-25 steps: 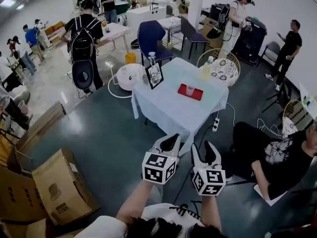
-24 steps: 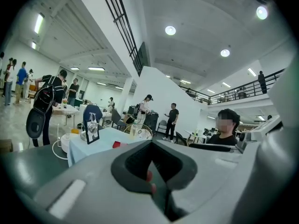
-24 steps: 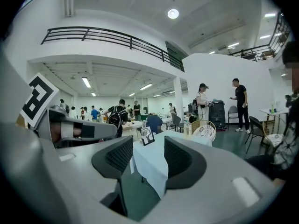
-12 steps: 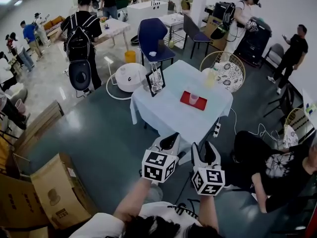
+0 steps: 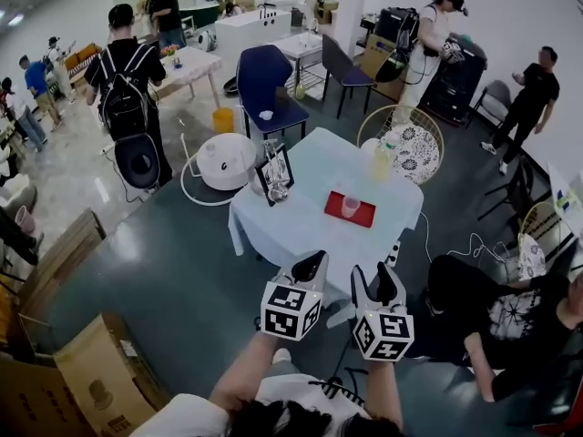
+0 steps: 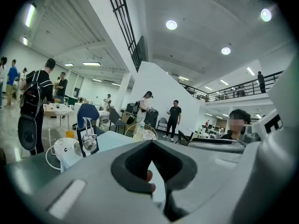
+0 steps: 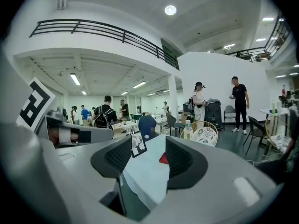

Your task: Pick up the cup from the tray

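Head view first: the pink cup [image 5: 351,206] stands upright on the red tray [image 5: 339,210], which lies on the table [image 5: 301,230] with the pale cloth, toward its right side. A picture frame [image 5: 275,173] stands near the table's left edge, and a yellowish bottle [image 5: 381,160] is at the far right corner, next to a wicker chair [image 5: 401,137]. Both tongs hang low in the frame, well short of the table. The left gripper [image 5: 310,267] and right gripper [image 5: 373,282] sit side by side, marker cubes toward the camera, and neither touches anything.

Left gripper view: the jaws are apart by only a narrow wedge, with nothing between them. The left gripper [image 6: 152,171] looks across at the table. A bit of red shows through the gap, but I can't say if it's the tray or the cup. The frame [image 6: 88,141] and bottle [image 6: 138,130] show above the jaws.

Right gripper view: the right gripper [image 7: 145,160] is clearly spread open and empty. Between its pads you see the cloth, the frame [image 7: 138,145] and a corner of the tray [image 7: 163,158], all far off. The cup doesn't show here.
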A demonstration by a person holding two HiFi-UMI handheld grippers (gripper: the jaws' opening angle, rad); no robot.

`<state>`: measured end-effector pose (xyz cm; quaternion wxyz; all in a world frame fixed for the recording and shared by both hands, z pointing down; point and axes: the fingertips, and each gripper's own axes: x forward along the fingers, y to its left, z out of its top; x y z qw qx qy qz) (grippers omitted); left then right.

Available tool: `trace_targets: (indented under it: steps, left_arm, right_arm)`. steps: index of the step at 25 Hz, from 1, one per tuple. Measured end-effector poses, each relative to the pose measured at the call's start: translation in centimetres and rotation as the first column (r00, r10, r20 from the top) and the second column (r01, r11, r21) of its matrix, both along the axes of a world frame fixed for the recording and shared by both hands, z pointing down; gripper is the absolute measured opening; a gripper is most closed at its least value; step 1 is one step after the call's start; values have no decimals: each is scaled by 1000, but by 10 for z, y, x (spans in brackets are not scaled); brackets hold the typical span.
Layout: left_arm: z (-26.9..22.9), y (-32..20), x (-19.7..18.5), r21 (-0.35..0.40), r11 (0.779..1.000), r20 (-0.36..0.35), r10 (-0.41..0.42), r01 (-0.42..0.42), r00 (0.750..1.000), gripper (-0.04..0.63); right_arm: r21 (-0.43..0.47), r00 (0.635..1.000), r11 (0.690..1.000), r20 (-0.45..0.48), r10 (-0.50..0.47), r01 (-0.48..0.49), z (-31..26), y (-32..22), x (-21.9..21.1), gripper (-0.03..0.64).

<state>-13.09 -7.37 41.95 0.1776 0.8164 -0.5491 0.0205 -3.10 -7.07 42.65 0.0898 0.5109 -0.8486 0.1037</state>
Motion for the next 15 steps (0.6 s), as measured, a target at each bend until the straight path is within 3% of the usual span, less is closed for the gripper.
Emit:
trace_targets:
  steps: [15]
  left_arm:
    - [1,-53,-8,-3,997,13,72,-72,997,0]
  right_arm:
    - [-14,999,999,-8,48,-48,5,-47,-12,268]
